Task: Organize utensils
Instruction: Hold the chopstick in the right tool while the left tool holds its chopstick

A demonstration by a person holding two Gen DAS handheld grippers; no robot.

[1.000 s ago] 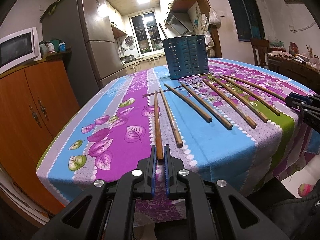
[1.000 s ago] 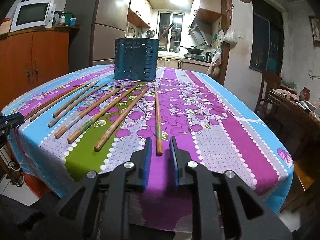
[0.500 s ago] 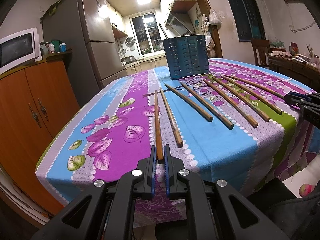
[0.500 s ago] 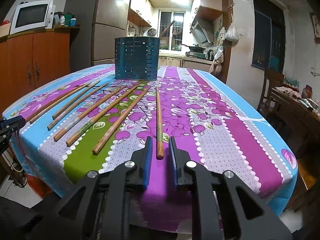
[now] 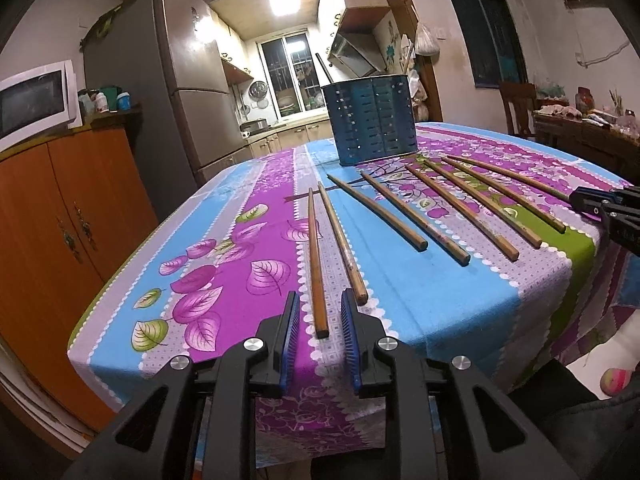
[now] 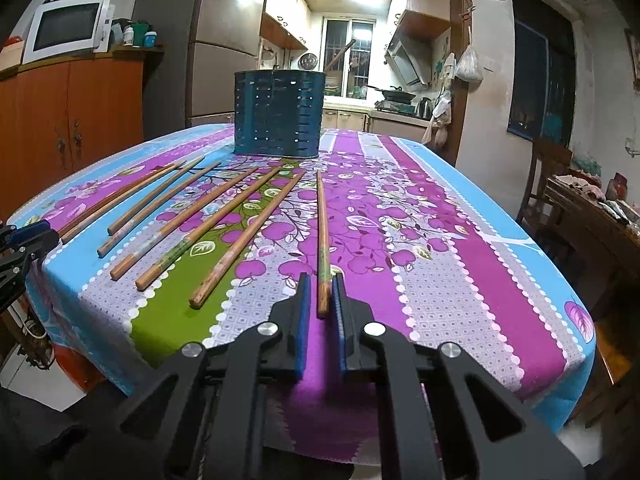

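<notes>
A: Well, why do both grippers sit at the counter's [image 5: 460,316] near edge?

B: Each lines up on a chopstick end. The left gripper's [image 5: 320,334] fingers have just been opening and stand apart around the leftmost brown wooden chopstick [image 5: 315,256], not pressing it. The right gripper's [image 6: 321,300] fingers have just closed, seemingly pinching the rightmost wooden chopstick [image 6: 322,232].

A: And the holder?

B: The blue perforated metal utensil holder [image 5: 370,120] stands well beyond the fingers, past the fanned sticks.

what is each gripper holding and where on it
The right gripper pinches the rightmost chopstick near its near end. The left gripper holds nothing, jaws just opening around the leftmost chopstick.
</notes>
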